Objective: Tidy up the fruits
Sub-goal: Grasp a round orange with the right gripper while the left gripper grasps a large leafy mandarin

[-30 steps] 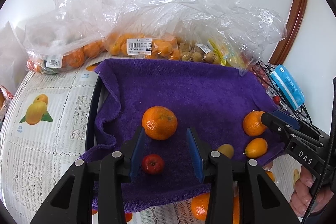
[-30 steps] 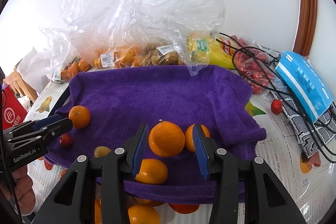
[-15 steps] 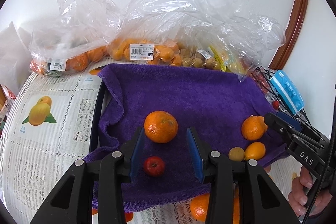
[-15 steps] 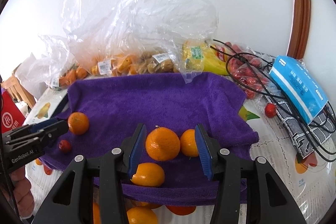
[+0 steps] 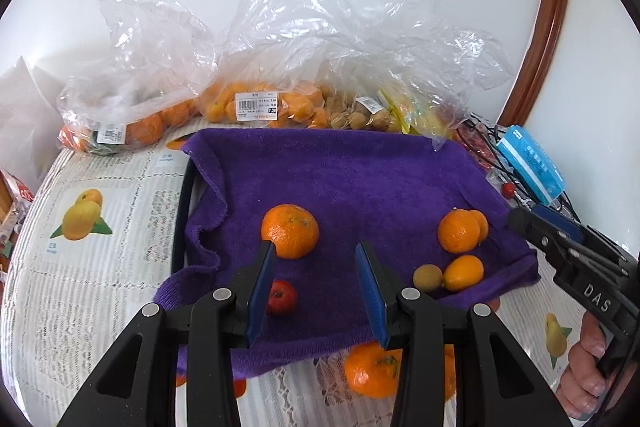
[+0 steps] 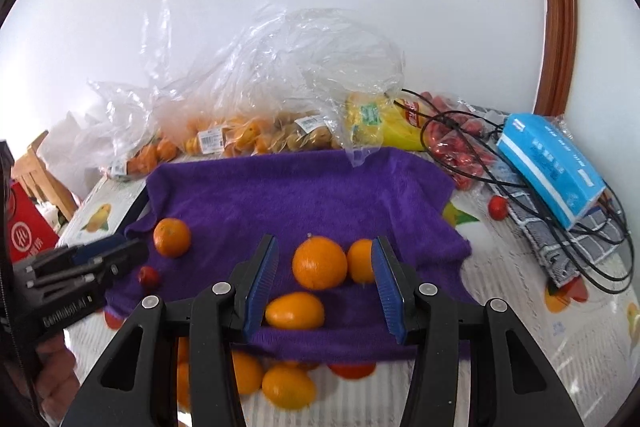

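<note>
A purple towel (image 5: pixel 352 179) lies on the table, also in the right wrist view (image 6: pixel 304 195). On it are a big orange (image 5: pixel 290 230), a small red fruit (image 5: pixel 282 297), two oranges (image 5: pixel 458 230), an oval orange fruit (image 5: pixel 464 271) and a small yellow-green fruit (image 5: pixel 428 275). My left gripper (image 5: pixel 315 281) is open and empty, just short of the big orange. My right gripper (image 6: pixel 326 285) is open and empty, with two oranges (image 6: pixel 319 262) just beyond its tips and the oval fruit (image 6: pixel 295 311) between its fingers.
Clear plastic bags of oranges and other fruit (image 5: pixel 276 107) stand along the wall behind the towel. A blue tissue pack (image 6: pixel 550 163), black cables (image 6: pixel 472 139) and a bag of red fruit (image 6: pixel 460 155) lie at the right. Loose oranges (image 6: pixel 286 385) lie on the tablecloth below the towel's near edge.
Both grippers have pulled back and risen a little, so the fruit looks farther off. The right gripper's jaws have opened slightly wider. No fruit has moved.
</note>
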Available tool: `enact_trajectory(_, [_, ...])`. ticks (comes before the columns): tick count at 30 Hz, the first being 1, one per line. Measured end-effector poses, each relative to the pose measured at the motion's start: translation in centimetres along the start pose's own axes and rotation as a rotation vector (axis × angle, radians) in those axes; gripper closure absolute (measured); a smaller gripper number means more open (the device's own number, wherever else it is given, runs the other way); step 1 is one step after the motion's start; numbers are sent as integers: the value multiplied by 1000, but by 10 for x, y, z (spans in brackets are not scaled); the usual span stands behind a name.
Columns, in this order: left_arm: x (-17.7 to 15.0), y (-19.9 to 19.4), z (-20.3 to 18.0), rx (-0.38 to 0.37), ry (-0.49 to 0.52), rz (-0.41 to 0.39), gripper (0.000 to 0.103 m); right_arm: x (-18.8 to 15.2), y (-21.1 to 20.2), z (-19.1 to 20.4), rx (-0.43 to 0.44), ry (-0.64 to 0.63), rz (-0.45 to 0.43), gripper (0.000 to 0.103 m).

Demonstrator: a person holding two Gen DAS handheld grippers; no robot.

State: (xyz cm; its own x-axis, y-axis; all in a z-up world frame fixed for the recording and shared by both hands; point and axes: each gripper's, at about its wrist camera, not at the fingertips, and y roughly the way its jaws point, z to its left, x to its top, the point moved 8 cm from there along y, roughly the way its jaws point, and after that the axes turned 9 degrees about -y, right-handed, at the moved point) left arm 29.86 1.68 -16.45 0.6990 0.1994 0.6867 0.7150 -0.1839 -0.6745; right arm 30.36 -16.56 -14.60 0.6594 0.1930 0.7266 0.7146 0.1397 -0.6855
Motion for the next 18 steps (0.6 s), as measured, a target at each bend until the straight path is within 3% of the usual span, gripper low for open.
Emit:
enact_trajectory(5, [-11,-13,11,-2,-20,4,61,-24,-10,1,-23,-14,36,55])
enact_trajectory(10, [-24,-25,24,5,-23,0,61,-57,-13,10,29,15,88,55])
enact_trajectory(18, [-40,-32,46,-5,-86,-10,61,-81,5,34,73,-23,152,61])
